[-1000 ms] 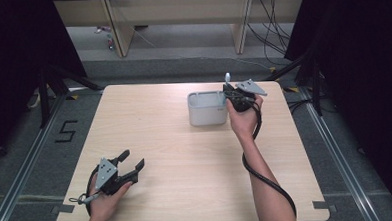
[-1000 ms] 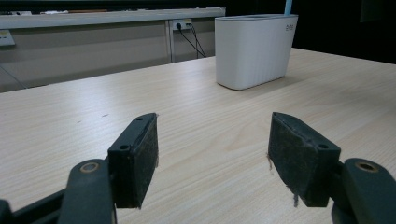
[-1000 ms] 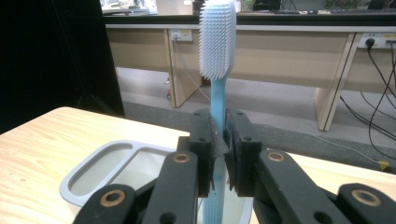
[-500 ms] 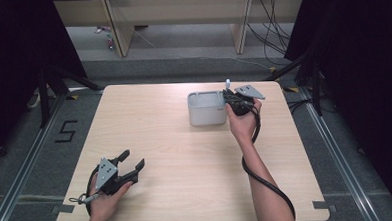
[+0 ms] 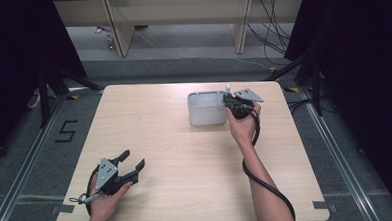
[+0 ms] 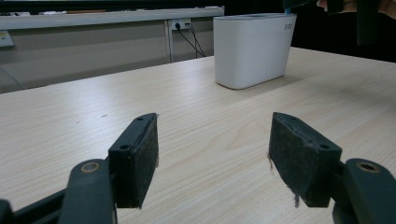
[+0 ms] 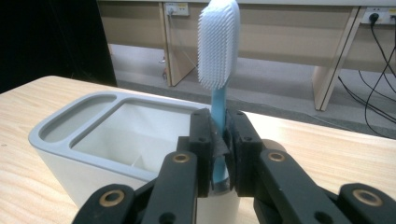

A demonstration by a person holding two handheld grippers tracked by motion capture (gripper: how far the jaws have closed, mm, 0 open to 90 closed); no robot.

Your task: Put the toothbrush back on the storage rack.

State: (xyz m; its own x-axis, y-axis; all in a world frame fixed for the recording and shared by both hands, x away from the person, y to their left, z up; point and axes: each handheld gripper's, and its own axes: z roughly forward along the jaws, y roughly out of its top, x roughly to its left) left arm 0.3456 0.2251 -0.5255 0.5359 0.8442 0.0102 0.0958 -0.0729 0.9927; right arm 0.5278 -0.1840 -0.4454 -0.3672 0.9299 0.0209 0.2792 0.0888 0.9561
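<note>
**Toothbrush lowered to the holder's right end**

Downward and slightly inward is how the right gripper has travelled over the last second, its grey plate now sitting lower against the holder than before; the left hand has not shifted.

At the near left corner of the table (image 5: 149,117), the left gripper (image 5: 129,163) rests in the person's left hand (image 5: 105,202), jaws spread wide with nothing between them. Its own view shows both black pads (image 6: 140,154) apart over bare wood, the right one frayed at its lower edge.

Further right stands the holder (image 5: 206,109), a white tub with a grey rim. From the right gripper view it has a narrow slot on the left and a larger well with a divider low inside; the bottom is not visible.

Just beside its right end, the right gripper (image 7: 218,154) is clamped on the blue handle of a toothbrush (image 7: 217,46), held upright with white bristles on top. The handle's lower end is hidden behind the jaws, so it is probably over the holder's right edge, though whether it is inside I cannot tell. From above, the right hand (image 5: 242,126) covers most of the gripper.
</note>
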